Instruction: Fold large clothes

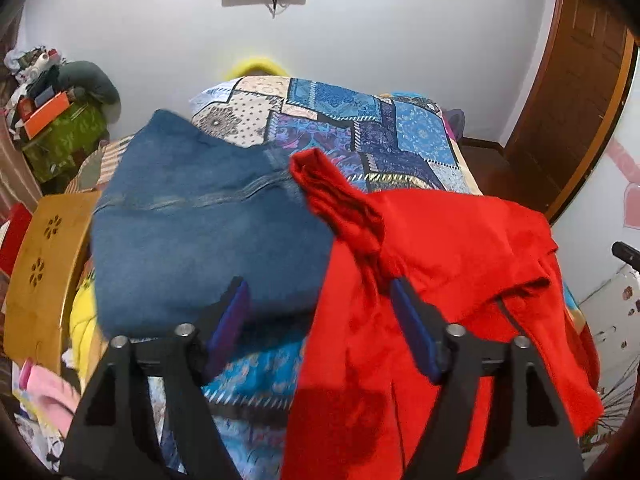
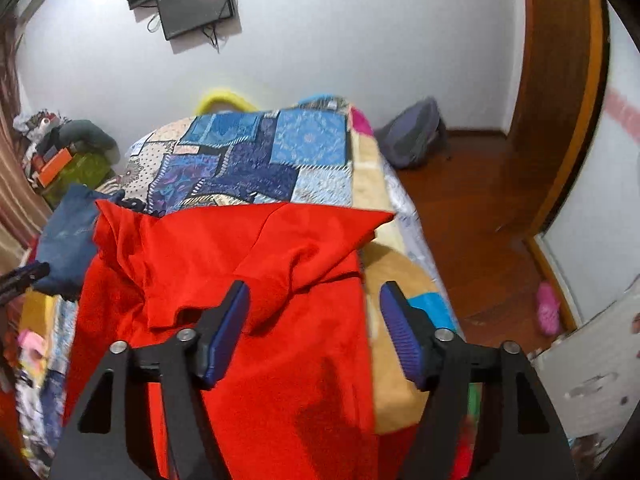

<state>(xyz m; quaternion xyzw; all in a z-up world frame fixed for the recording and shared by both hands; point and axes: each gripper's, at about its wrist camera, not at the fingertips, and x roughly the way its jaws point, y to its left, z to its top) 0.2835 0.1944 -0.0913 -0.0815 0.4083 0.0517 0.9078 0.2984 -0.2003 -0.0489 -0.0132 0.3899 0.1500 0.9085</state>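
The left gripper point(image 1: 320, 300) is seen with its jaws spread apart and nothing clamped between them, poised above the seam where a folded blue denim garment point(image 1: 200, 224) meets a red garment point(image 1: 432, 280). The right gripper point(image 2: 314, 304) is likewise held wide and empty over the red garment point(image 2: 248, 264), whose upper part is doubled over in loose folds. Both garments are laid side by side, touching, on a bed point(image 2: 372, 184) covered by a blue patchwork quilt point(image 1: 360, 120).

A patchwork-covered bed point(image 2: 372, 184) bears a red garment point(image 2: 248, 264) beside folded jeans point(image 1: 200, 224).
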